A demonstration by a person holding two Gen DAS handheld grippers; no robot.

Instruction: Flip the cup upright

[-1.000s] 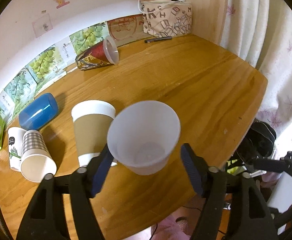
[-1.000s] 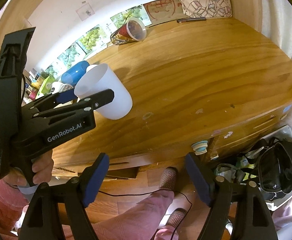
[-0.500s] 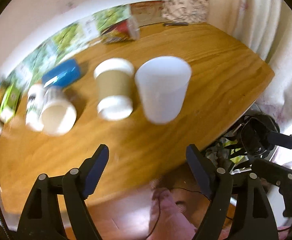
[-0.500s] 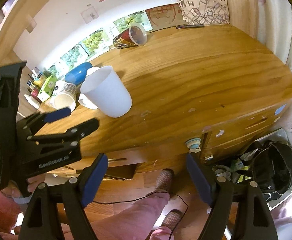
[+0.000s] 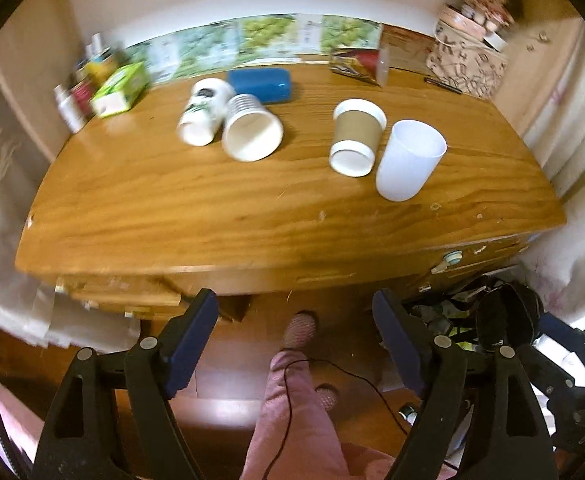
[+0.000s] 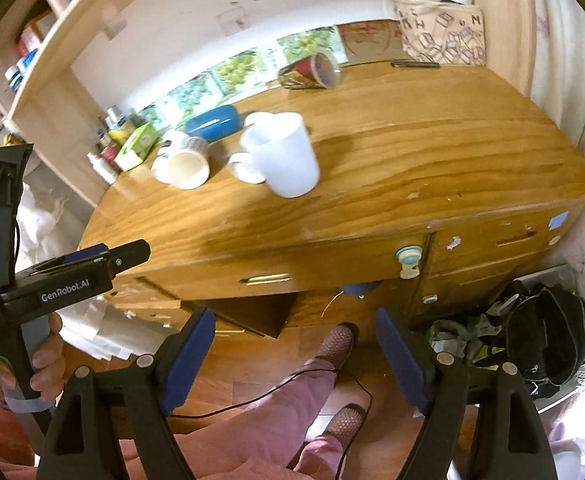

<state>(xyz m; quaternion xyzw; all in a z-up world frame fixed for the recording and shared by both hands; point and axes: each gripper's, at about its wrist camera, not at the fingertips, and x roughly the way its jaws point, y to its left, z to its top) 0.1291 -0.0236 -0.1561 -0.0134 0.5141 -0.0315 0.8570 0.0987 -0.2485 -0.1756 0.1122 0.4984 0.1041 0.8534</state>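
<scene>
A white plastic cup (image 5: 409, 160) stands upright on the wooden desk (image 5: 212, 208), mouth up, next to an upright brown-sleeved paper cup (image 5: 356, 138). It also shows in the right wrist view (image 6: 286, 156). My left gripper (image 5: 294, 336) is open and empty, held back off the desk's front edge above the floor. My right gripper (image 6: 294, 344) is open and empty, also below the desk front. The left gripper's body (image 6: 64, 276) shows at the left of the right wrist view.
Lying on their sides are a checked paper cup (image 5: 250, 130), a white printed cup (image 5: 204, 114), a blue cup (image 5: 260, 85) and a red patterned cup (image 5: 358, 65). A patterned box (image 5: 466, 66) stands at the back right. A black bag (image 5: 504, 320) lies on the floor.
My left gripper let go of the white cup, which now stands on the desk, and pulled back well clear of the front edge. The right gripper also drew back.
</scene>
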